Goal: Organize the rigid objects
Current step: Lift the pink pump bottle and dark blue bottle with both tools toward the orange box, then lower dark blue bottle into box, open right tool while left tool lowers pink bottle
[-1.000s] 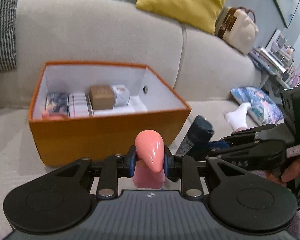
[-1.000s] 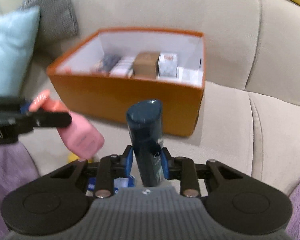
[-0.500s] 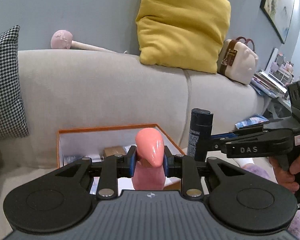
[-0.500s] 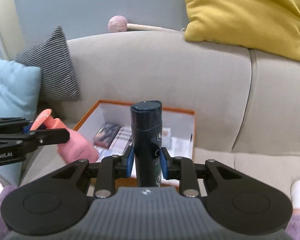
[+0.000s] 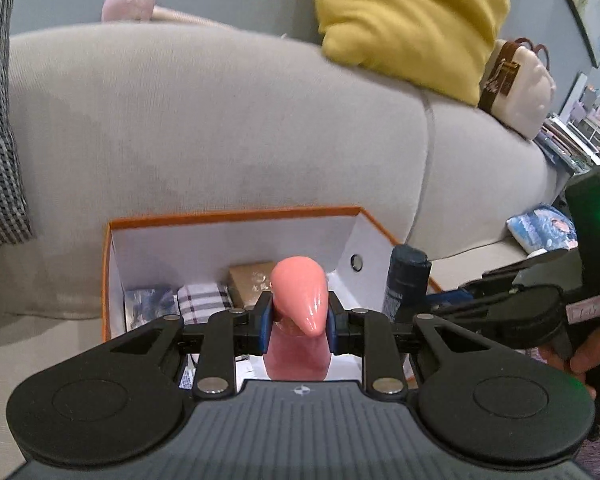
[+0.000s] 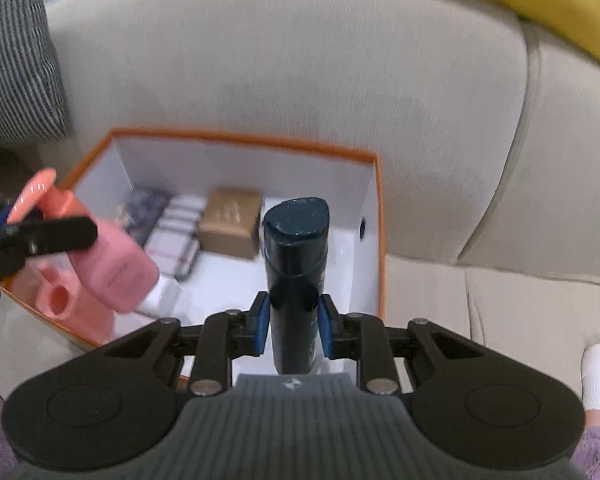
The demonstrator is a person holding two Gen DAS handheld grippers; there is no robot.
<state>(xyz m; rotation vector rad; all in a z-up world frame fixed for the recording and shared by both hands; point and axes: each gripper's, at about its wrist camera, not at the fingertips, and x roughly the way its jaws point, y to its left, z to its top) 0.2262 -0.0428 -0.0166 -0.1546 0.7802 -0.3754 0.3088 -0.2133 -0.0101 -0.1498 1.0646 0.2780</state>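
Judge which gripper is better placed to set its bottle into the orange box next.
Right, probably. The right gripper holds the dark bottle upright above bare white floor inside the orange box. The left gripper carries the pink bottle tilted over the near wall.

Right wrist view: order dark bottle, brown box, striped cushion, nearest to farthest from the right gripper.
1. dark bottle: clamped in the right gripper, upright at centre.
2. brown box: inside the orange box, just left of the bottle.
3. striped cushion: upper left, against the sofa back.
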